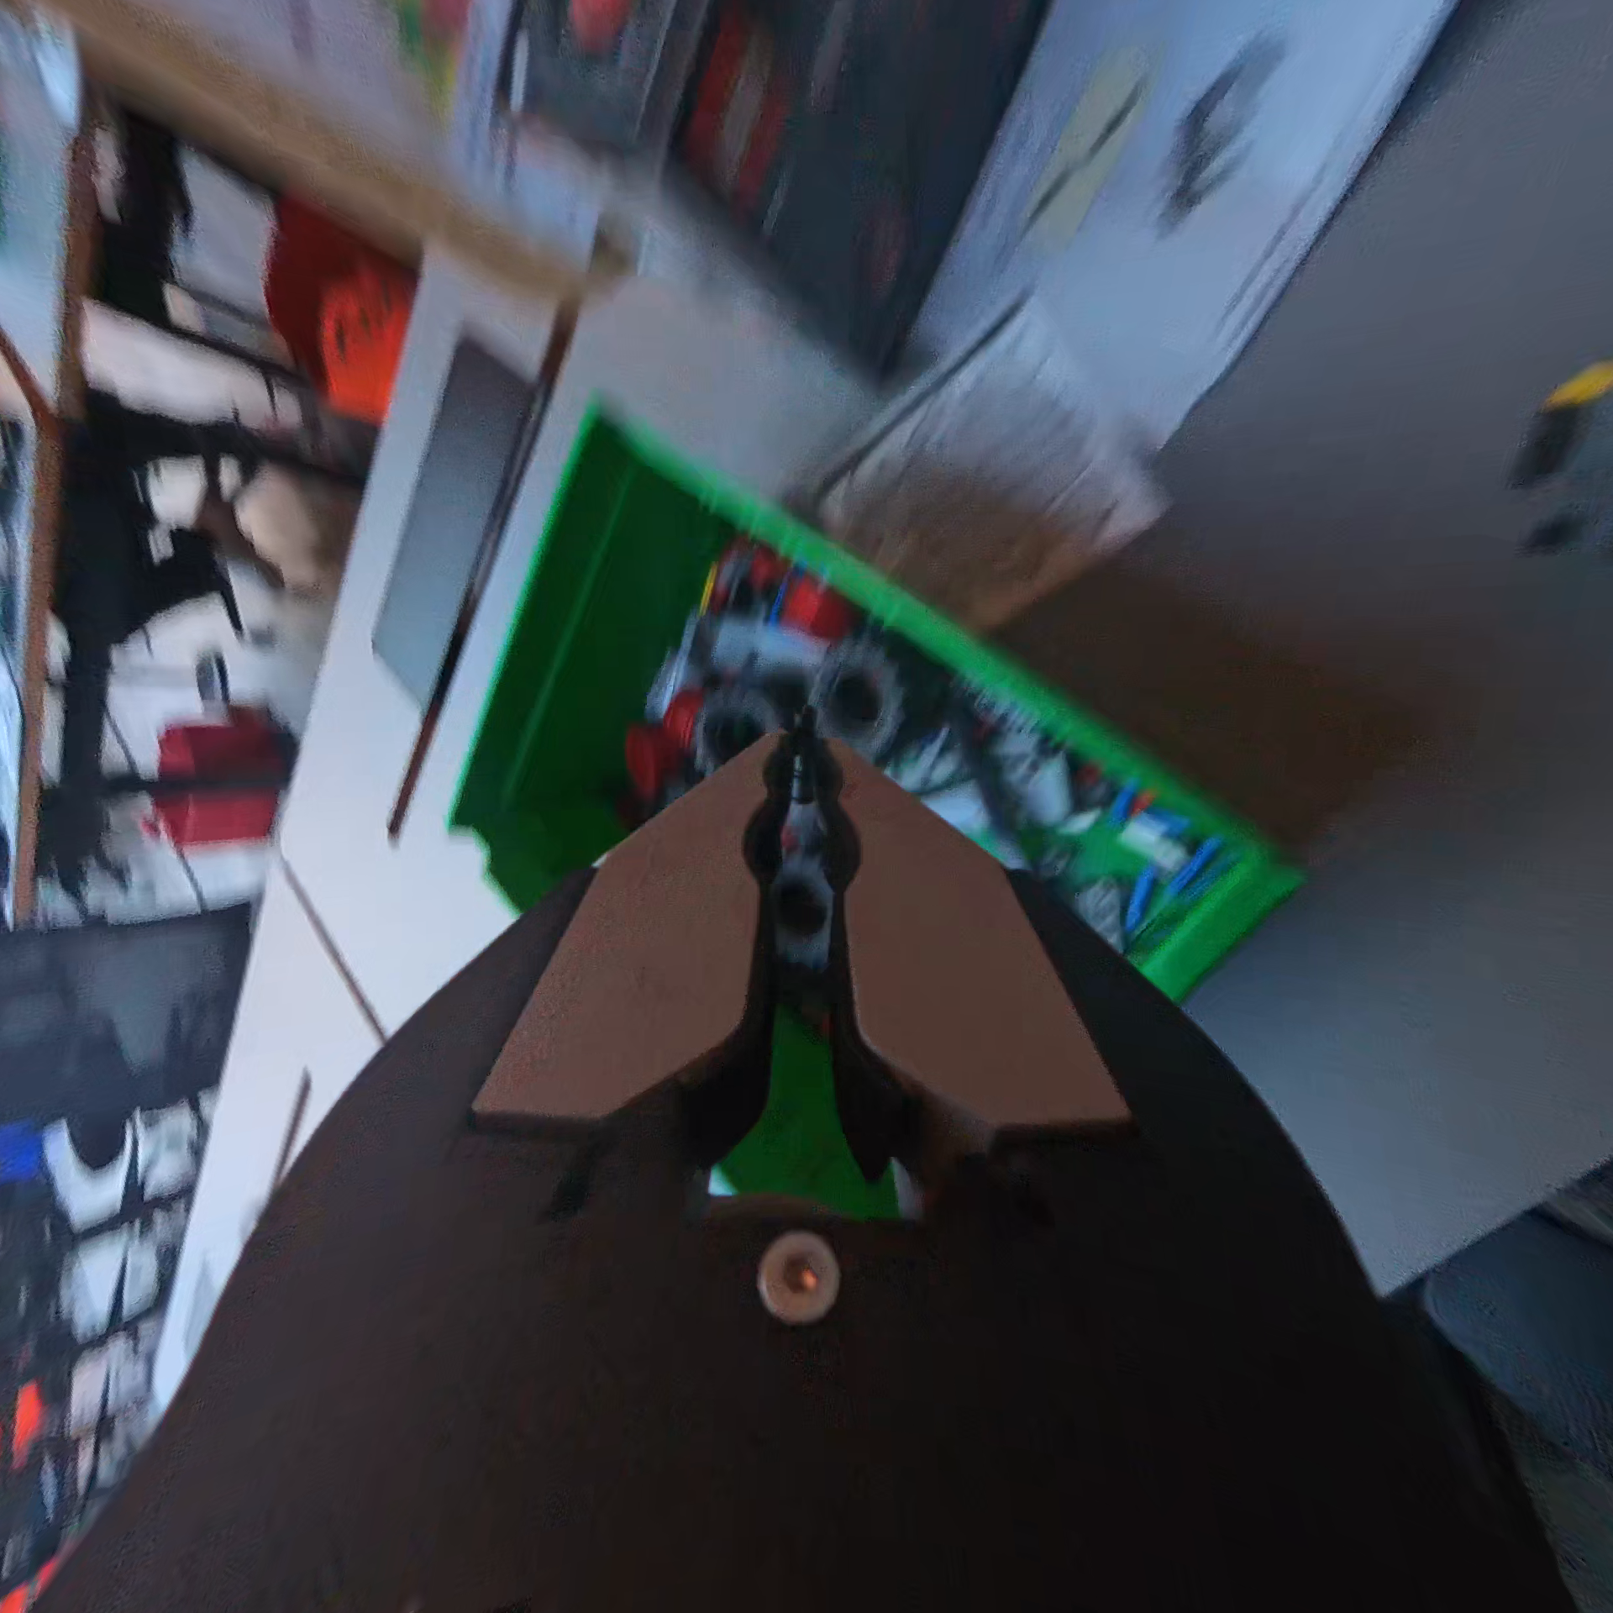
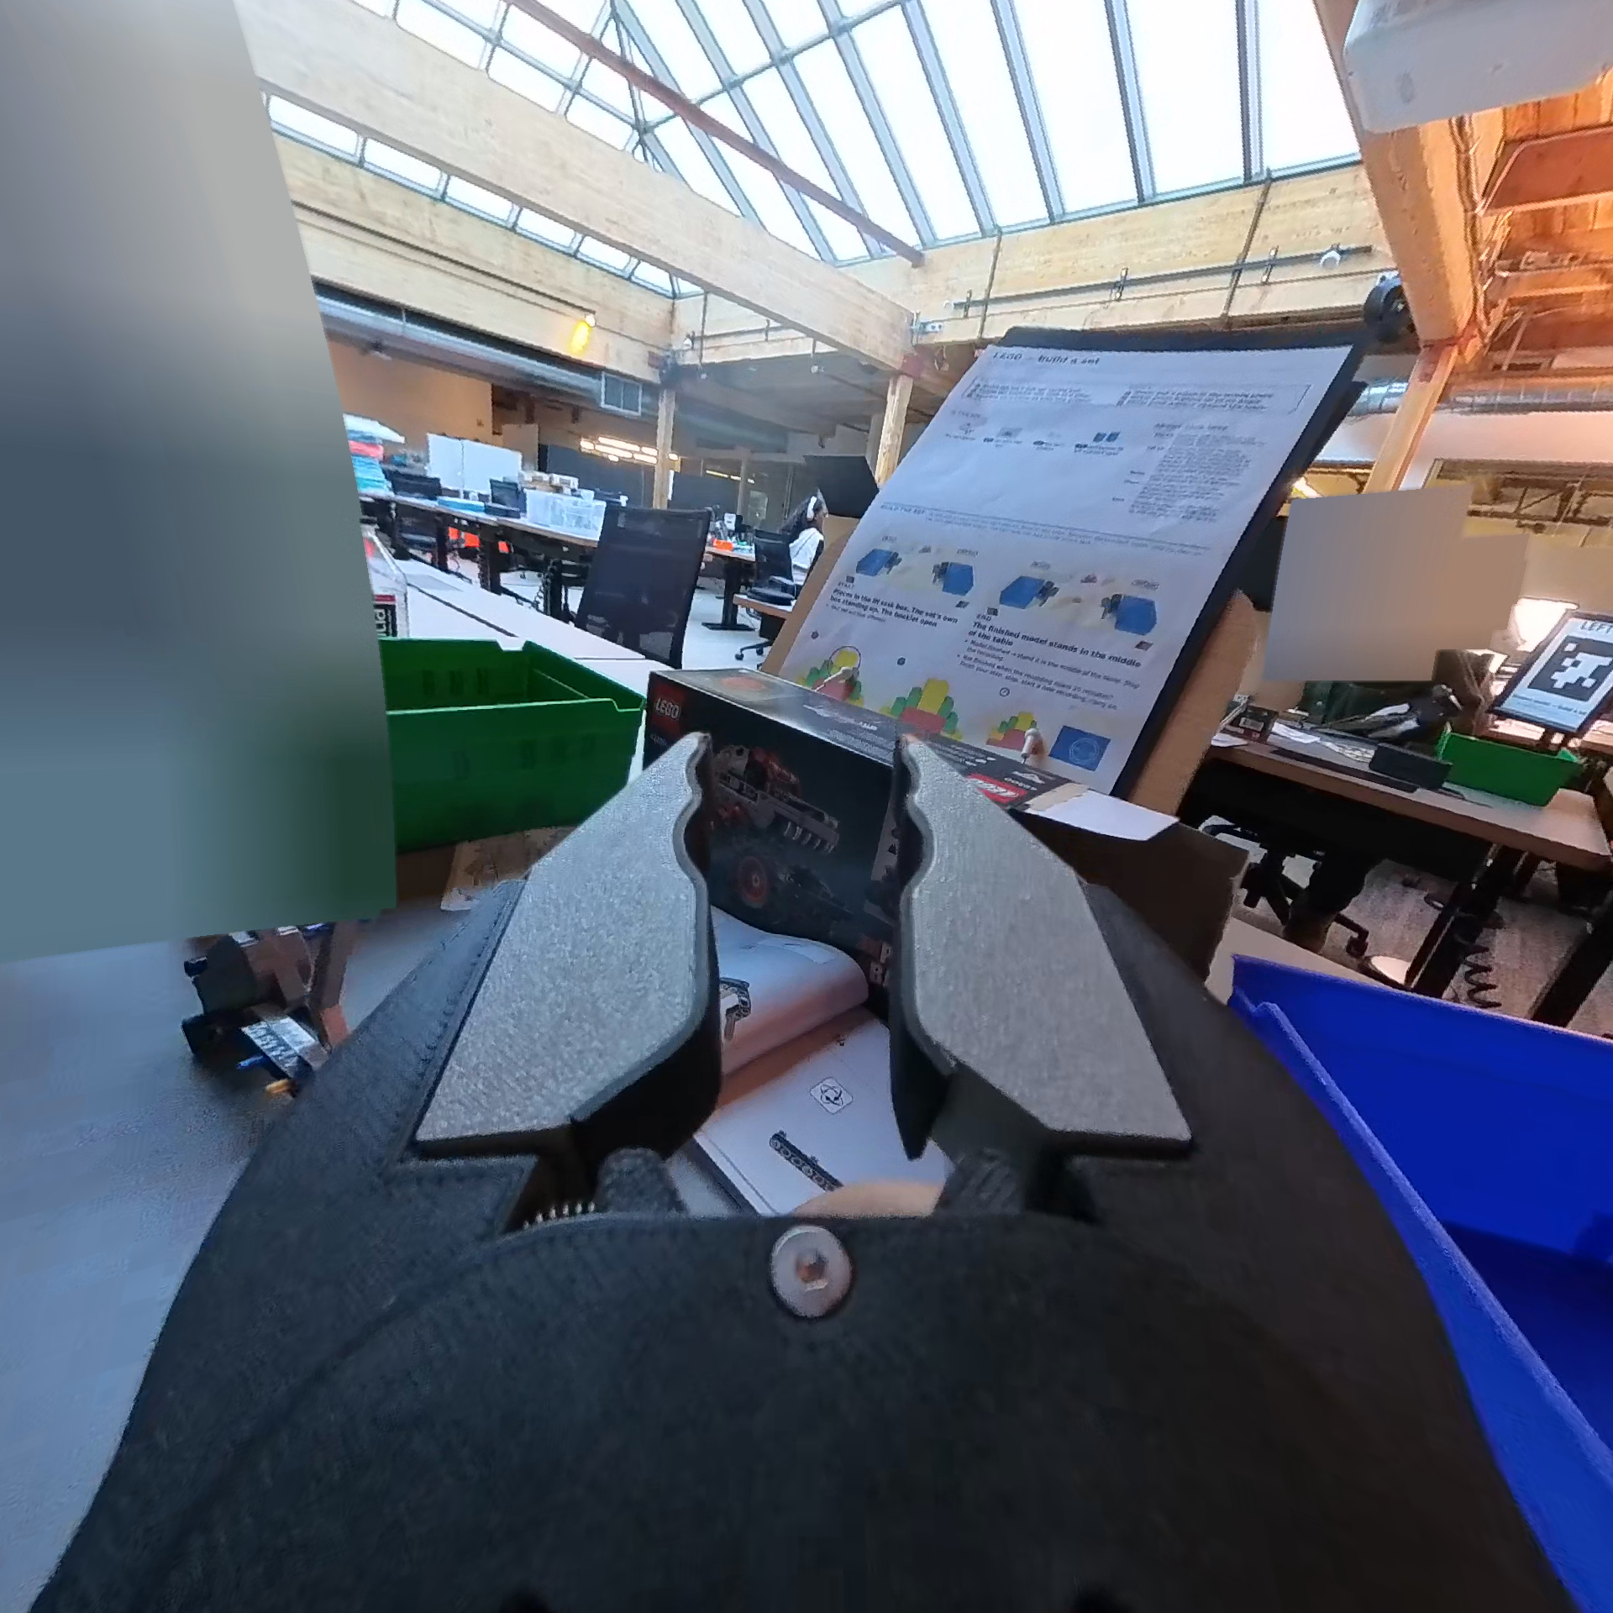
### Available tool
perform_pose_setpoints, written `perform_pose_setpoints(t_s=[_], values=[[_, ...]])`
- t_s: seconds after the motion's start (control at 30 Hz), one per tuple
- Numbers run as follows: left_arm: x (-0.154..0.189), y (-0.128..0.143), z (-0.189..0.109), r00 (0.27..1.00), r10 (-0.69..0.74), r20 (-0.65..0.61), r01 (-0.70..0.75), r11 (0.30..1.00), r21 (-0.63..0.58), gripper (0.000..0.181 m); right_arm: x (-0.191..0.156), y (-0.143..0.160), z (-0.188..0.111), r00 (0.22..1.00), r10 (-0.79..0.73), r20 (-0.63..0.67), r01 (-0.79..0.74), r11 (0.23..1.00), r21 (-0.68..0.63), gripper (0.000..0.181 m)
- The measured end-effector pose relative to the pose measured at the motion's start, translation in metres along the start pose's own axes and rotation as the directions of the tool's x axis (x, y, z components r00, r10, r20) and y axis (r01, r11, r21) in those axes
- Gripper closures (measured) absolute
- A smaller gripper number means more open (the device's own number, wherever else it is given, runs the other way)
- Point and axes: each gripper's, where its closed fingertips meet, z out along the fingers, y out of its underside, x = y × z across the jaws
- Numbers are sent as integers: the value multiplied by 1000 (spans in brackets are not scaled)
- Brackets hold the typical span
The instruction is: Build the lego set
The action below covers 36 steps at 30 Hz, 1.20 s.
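Note:
The left wrist view is blurred by motion. My left gripper (image 1: pixel 801 742) hangs over a green bin (image 1: pixel 559 628) of loose lego parts: black tyres (image 1: pixel 851 689), red pieces and blue pins. Its jaws are closed, and a thin black lego piece (image 1: pixel 801 729) sticks out between the tips. My right gripper (image 2: pixel 803 751) is open and empty, low over the open instruction booklet (image 2: pixel 785 1108), facing the lego set box (image 2: pixel 785 785). A small dark partial build (image 2: pixel 244 1021) lies on the table to its left.
The green bin (image 2: pixel 506 751) stands at the back left and a blue bin (image 2: pixel 1440 1135) close on the right. A printed instruction sheet on a stand (image 2: pixel 1047 559) rises behind the box. A crumpled plastic bag (image 1: pixel 986 489) lies beside the green bin. Left tips to right tips: about 35 cm.

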Motion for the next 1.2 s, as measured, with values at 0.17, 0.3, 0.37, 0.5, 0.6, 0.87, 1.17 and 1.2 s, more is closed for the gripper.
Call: perform_pose_setpoints(t_s=[0.17, 0.3, 0.37, 0.5, 0.6, 0.87, 1.17, 1.2], values=[[83, -103, 11, 953, 285, -102, -265, 949, 170, 180, 4, 10, 4, 1000, 28, -3, -29, 999, -35, 144], [155, -148, 47, 806, 514, -292, -457, 855, 245, 180, 11, 16, 4, 999, 44, -13, -45, 998, -51, 144], [171, -164, 68, 765, 550, -334, -510, 835, 208, 180, 14, 17, 4, 999, 47, -19, -48, 997, -54, 144], [201, -178, 89, 621, 655, -430, -636, 742, 211, 181, 19, 19, 3, 998, 63, -25, -65, 996, -64, 143], [219, -174, 100, 463, 744, -483, -737, 625, 257, 180, 18, 19, 4, 994, 108, -8, -108, 992, -72, 141], [252, -174, 112, 323, 783, -531, -804, 523, 283, 181, 16, 15, 3, 996, 93, -2, -93, 994, -65, 141], [254, -170, 109, 304, 758, -577, -788, 541, 295, 168, 12, 15, 4, 995, 100, 13, -99, 993, -68, 142], [252, -171, 106, 309, 757, -576, -782, 547, 299, 167, 12, 15, 4, 995, 102, 13, -100, 993, -69, 141]])
